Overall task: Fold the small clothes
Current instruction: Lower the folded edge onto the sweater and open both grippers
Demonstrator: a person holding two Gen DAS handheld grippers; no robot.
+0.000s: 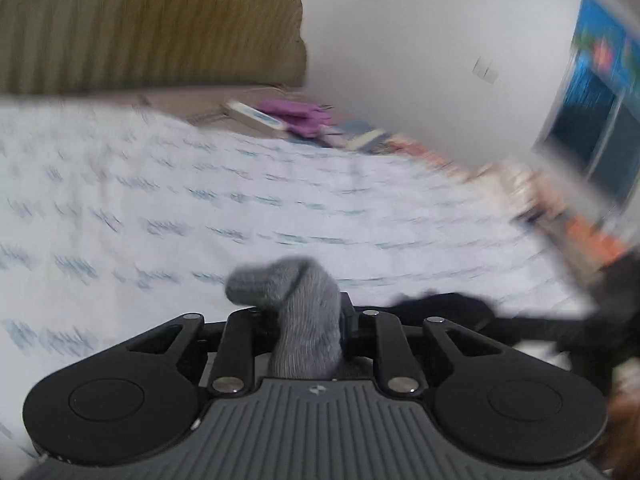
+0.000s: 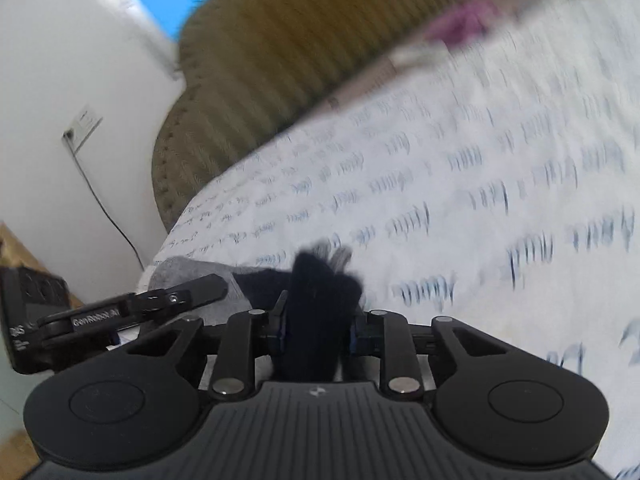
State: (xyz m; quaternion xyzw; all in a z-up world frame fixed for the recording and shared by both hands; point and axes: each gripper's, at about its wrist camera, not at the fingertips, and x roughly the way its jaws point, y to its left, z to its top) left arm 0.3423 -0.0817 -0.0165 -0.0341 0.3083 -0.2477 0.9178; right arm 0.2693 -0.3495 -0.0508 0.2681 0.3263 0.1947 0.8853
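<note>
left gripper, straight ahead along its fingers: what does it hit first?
Likely the white patterned bedsheet. The left gripper, shut on the grey sock, points down at bare sheet; nothing else lies in line. The purple item sits far beyond, though blur makes depth uncertain.

The left gripper [image 1: 308, 320] pinches a fuzzy grey sock [image 1: 298, 304] above a white bedsheet with blue print [image 1: 200, 200]. A dark garment [image 1: 444, 306] lies just right, toward the bed's right edge.
</note>
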